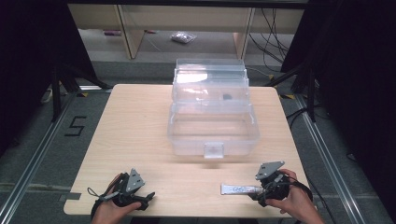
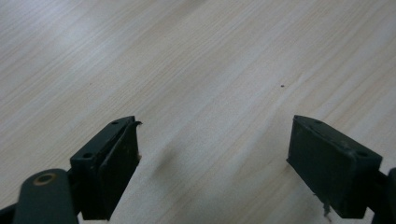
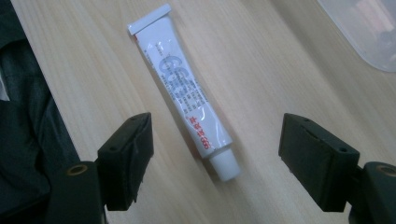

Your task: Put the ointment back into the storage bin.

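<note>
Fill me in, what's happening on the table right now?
A person holds a gripper in each hand at a wooden table. The right gripper is poised over a small white tube lying flat near the table's front edge; its jaws stand open on either side of the tube's cap end, not touching it. The left gripper sits open over bare wood at the front left, holding nothing. An open clear plastic box stands further back, in the middle of the table.

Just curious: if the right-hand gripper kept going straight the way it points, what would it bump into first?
Probably the white tube: its cap end lies between the open jaws of the right gripper, untouched, though depth is hard to judge.
</note>
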A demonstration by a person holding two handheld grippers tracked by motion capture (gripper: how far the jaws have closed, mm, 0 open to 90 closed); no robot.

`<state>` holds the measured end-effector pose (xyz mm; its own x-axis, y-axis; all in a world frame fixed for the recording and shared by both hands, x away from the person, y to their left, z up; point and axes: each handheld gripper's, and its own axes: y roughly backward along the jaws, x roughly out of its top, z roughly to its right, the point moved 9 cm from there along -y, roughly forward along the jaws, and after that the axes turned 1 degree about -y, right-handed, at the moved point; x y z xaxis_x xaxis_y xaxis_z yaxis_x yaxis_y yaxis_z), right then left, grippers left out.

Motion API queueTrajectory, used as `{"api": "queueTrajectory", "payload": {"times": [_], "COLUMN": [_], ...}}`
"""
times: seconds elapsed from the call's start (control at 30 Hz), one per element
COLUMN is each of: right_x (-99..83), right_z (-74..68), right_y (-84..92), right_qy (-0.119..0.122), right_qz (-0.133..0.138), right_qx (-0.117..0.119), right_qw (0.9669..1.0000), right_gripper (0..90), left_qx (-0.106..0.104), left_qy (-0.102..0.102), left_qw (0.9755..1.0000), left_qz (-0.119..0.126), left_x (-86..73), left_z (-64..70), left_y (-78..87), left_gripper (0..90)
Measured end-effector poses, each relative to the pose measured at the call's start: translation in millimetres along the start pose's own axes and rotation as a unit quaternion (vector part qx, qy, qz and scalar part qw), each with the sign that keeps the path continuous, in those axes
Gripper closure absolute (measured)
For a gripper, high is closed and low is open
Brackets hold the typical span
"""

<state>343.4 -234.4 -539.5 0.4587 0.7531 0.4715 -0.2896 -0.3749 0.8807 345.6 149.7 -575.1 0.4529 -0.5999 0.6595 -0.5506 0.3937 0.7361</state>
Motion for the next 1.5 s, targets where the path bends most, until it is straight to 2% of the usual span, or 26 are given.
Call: {"api": "queueTrajectory", "payload": {"times": [0.1, 0.2, 0.3, 0.37, 0.43, 0.5, 0.53, 0.6, 0.63, 0.67, 0.7, 0.8, 0.83, 0.9, 0.93, 0.97, 1.0, 1.03, 1.13, 1.23, 1.27, 1.3, 1.4, 1.43, 1.47, 1.5], "right_x": [6.0, 8.9, 14.4, 17.0, 19.1, 20.6, 22.3, 22.3, 22.8, 20.6, 22.3, 21.4, 22.7, 21.7, 22.8, 21.0, 20.8, 22.6, 21.7, 23.5, 21.7, 25.6, 24.2, 22.8, 26.1, 26.1], "right_z": [0.1, -6.0, -11.1, -14.3, -16.0, -17.1, -15.6, -14.8, -12.1, -13.6, -12.2, -12.6, -11.1, -11.5, -10.7, -12.6, -12.9, -10.2, -11.2, -9.5, -12.3, -9.5, -10.8, -13.0, -9.7, -9.7], "right_y": [-3.2, -4.1, -6.5, -8.7, -12.7, -15.4, -20.2, -20.9, -22.9, -22.0, -24.0, -24.2, -25.5, -25.2, -26.0, -25.1, -25.7, -27.7, -28.7, -32.5, -31.4, -35.7, -36.5, -36.0, -40.4, -40.4], "right_qy": [0.035, 0.041, 0.082, 0.090, 0.120, 0.128, 0.140, 0.141, 0.156, 0.140, 0.158, 0.152, 0.169, 0.163, 0.176, 0.157, 0.156, 0.178, 0.169, 0.192, 0.171, 0.208, 0.196, 0.180, 0.218, 0.218], "right_qz": [-0.004, -0.022, -0.050, -0.063, -0.090, -0.102, -0.117, -0.125, -0.132, -0.151, -0.151, -0.168, -0.168, -0.178, -0.176, -0.184, -0.186, -0.183, -0.195, -0.198, -0.208, -0.197, -0.212, -0.220, -0.212, -0.212], "right_qx": [0.002, 0.009, 0.018, 0.027, 0.043, 0.043, 0.041, 0.038, 0.032, 0.027, 0.030, 0.029, 0.032, 0.031, 0.031, 0.026, 0.026, 0.032, 0.032, 0.034, 0.030, 0.040, 0.036, 0.036, 0.040, 0.040], "right_qw": [0.9994, 0.9989, 0.9952, 0.9936, 0.9877, 0.9856, 0.9823, 0.9814, 0.9784, 0.9782, 0.9753, 0.9736, 0.9706, 0.9699, 0.9680, 0.9699, 0.9697, 0.9663, 0.9657, 0.9608, 0.9627, 0.9572, 0.9567, 0.9581, 0.9517, 0.9517], "right_gripper": [27.7, 30.4, 34.5, 37.2, 40.8, 43.8, 47.2, 48.6, 50.3, 52.2, 53.1, 55.9, 56.3, 57.0, 57.2, 57.3, 57.5, 58.0, 59.3, 61.4, 62.0, 62.7, 64.2, 64.7, 66.0, 66.0], "left_qx": [0.000, 0.001, -0.004, -0.004, -0.003, -0.003, -0.002, -0.002, -0.003, -0.002, -0.002, -0.003, -0.003, -0.004, -0.004, -0.004, -0.003, -0.004, -0.002, -0.002, -0.003, -0.003, -0.002, -0.003, -0.003, -0.003], "left_qy": [0.002, -0.005, 0.002, 0.002, -0.005, -0.005, 0.001, -0.001, 0.004, -0.001, -0.001, 0.004, 0.005, 0.003, -0.002, -0.001, -0.002, -0.001, 0.000, 0.001, -0.001, -0.002, 0.000, 0.001, 0.002, 0.001], "left_qw": [1.0000, 1.0000, 1.0000, 1.0000, 1.0000, 1.0000, 1.0000, 1.0000, 1.0000, 1.0000, 1.0000, 1.0000, 1.0000, 1.0000, 1.0000, 1.0000, 1.0000, 1.0000, 1.0000, 1.0000, 1.0000, 1.0000, 1.0000, 1.0000, 1.0000, 1.0000], "left_qz": [0.001, -0.001, 0.000, 0.000, 0.000, -0.001, -0.001, 0.000, 0.000, -0.001, -0.001, -0.001, -0.001, 0.000, 0.000, -0.002, -0.002, -0.002, 0.002, 0.004, 0.003, -0.002, 0.003, 0.004, 0.004, 0.004], "left_x": [0.2, -0.1, 0.2, 0.1, 0.5, 0.1, -0.1, 0.2, 0.0, 0.0, -0.1, 0.0, -0.1, 0.1, 0.4, 0.0, -0.1, -0.1, 0.5, 0.8, 0.6, 0.0, 0.7, 0.9, 0.9, 0.9], "left_z": [0.2, -0.8, 0.7, 0.6, -0.5, -0.6, -0.1, 0.0, 0.7, 0.0, 0.0, 0.8, 0.8, 1.0, 0.7, 0.8, 0.7, 0.7, 1.5, 1.4, 1.0, 0.7, 1.4, 1.5, 1.7, 1.6], "left_y": [-0.4, 0.0, 0.1, 0.3, 0.7, 0.5, 0.5, 0.6, 0.2, 0.4, 0.5, 0.1, 0.1, 0.2, 0.4, 0.5, 0.5, 0.5, 0.6, 0.4, 0.6, 0.6, 0.9, 0.5, 1.2, 1.4], "left_gripper": [16.0, 15.9, 16.0, 16.0, 16.0, 15.9, 16.0, 16.0, 15.9, 16.0, 15.9, 16.0, 15.9, 16.0, 15.9, 16.0, 16.0, 16.0, 16.0, 16.0, 16.0, 16.0, 16.0, 16.0, 16.0, 16.0]}}
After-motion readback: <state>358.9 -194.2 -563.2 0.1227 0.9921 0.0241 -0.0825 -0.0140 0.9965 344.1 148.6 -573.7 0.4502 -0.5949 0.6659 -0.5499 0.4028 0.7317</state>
